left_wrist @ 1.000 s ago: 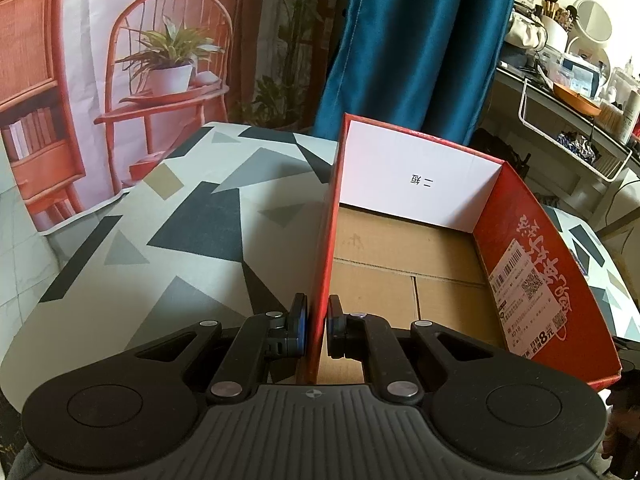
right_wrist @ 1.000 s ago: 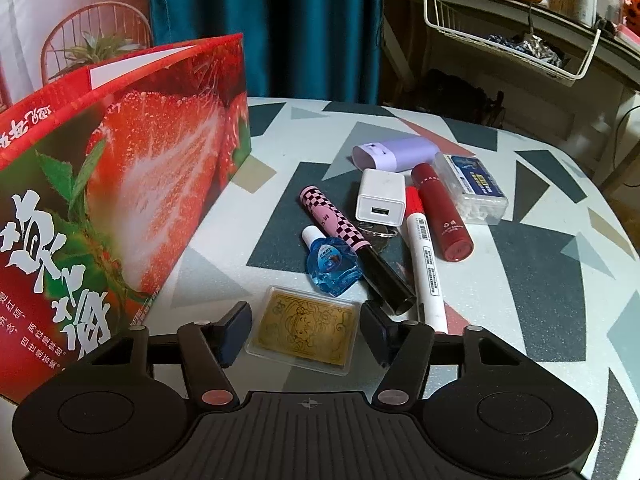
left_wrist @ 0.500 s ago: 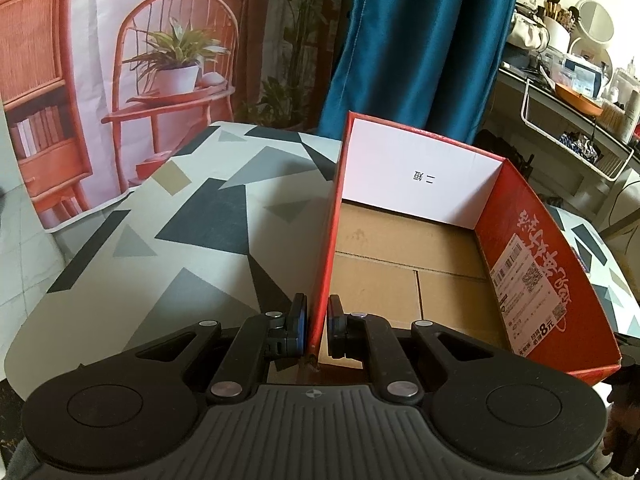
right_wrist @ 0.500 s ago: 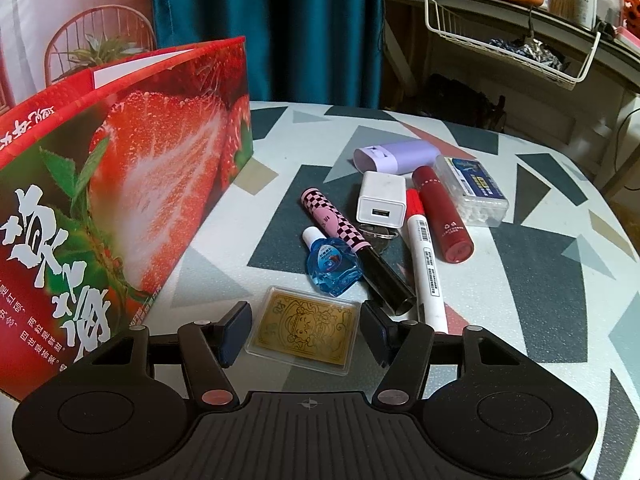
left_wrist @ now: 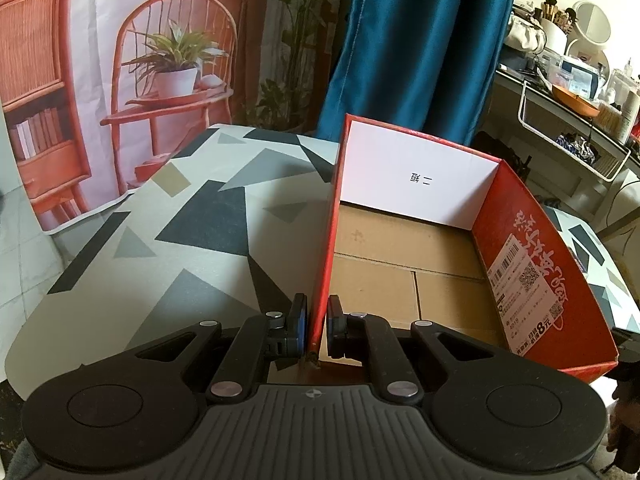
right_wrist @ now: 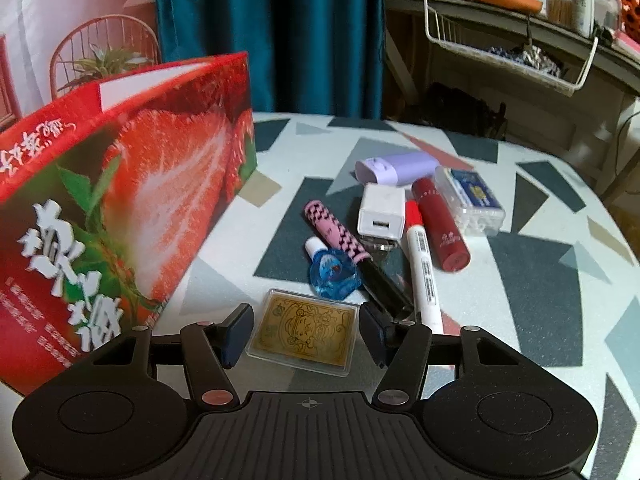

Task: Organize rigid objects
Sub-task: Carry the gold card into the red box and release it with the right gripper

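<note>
Left view — box (left_wrist: 404,276) interior; right — gold card (right_wrist: 305,331).

Box (left_wrist: 520,264) white end wall, my 12 o'clock: "二箱", upside down.
Box sticker (left_wrist: 530,288), 2 o'clock: "8元", "2019".
Box outside (right_wrist: 120,208), 9 o'clock: white characters, unreadable to me.

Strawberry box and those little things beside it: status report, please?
Left gripper shut on box wall. Right gripper open, fingers either side of gold card. Box empty. Black pen crowds the right finger.
</note>
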A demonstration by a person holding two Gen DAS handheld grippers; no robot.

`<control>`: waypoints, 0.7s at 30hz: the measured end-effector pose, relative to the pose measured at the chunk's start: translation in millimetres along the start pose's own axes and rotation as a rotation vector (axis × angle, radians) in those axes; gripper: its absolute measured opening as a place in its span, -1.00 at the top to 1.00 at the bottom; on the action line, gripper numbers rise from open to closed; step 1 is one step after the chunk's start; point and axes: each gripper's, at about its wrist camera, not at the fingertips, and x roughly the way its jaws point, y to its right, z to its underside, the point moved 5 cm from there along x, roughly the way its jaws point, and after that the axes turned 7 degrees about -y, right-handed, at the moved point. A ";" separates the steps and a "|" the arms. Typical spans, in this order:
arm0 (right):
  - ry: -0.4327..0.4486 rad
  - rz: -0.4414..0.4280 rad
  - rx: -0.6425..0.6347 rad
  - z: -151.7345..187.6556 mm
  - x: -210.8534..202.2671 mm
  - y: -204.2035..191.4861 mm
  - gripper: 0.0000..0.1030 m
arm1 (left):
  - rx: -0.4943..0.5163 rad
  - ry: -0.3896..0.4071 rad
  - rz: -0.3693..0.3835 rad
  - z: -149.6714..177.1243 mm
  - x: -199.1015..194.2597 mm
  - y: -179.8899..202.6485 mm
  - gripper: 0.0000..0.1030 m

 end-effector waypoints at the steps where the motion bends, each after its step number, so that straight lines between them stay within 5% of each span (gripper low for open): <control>1: 0.010 0.001 -0.004 -1.1 -3.2 -0.5 -0.06 | -0.001 0.001 0.002 0.1 -0.1 -0.1 0.80; 10: 0.099 0.004 -0.038 -24.1 -35.7 -3.2 -0.06 | -0.004 0.002 0.015 0.6 0.3 -1.9 0.80; 21: 0.236 -0.061 -0.186 -92.9 -73.3 -33.3 -0.06 | -0.001 0.004 0.023 0.5 1.8 -2.9 0.80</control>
